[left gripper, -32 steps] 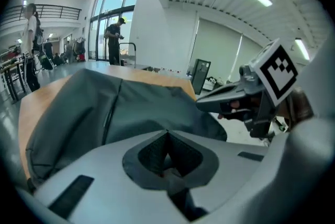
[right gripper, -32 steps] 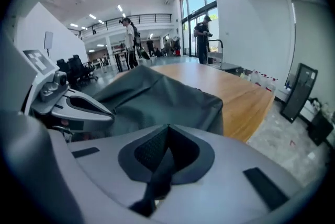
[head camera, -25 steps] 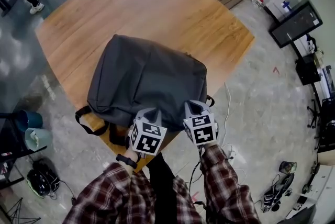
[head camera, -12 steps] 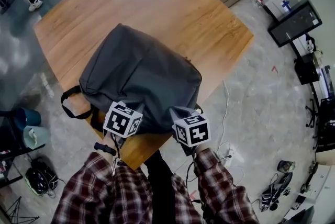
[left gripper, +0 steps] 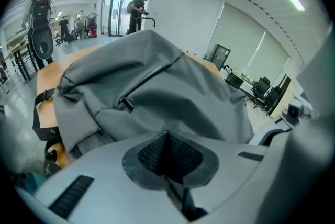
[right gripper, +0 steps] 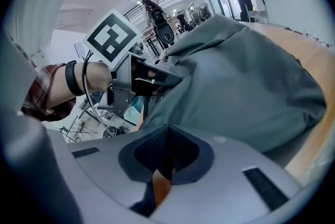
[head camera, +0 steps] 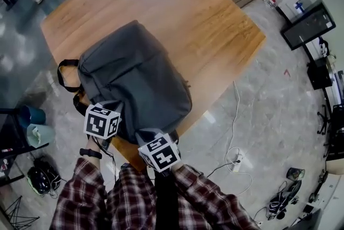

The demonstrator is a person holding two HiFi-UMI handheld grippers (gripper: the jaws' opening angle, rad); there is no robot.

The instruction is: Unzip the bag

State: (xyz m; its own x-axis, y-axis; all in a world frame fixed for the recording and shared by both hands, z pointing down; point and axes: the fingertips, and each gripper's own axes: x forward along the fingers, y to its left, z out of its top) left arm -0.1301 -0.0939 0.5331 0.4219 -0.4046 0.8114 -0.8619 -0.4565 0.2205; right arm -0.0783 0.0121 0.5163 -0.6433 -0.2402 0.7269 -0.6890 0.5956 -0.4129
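**Both grippers closed at the bag's near edge**

At the far left, the black straps (head camera: 63, 70) are hanging past the edge of the worktop (head camera: 215, 24). The left gripper (left gripper: 167, 150) is pressing its jaws together right against the grey bag (head camera: 134, 76), with no fabric showing between them. A zipper pull (left gripper: 125, 104) is sitting just beyond. The bag is lying along the worktop's near-left edge, its near corner reaching that edge. The right gripper (right gripper: 167, 154) is hovering at that corner, jaws likewise shut with nothing seen between them. Beyond the bag and to its right, bare wood is stretching wide to the far edges.
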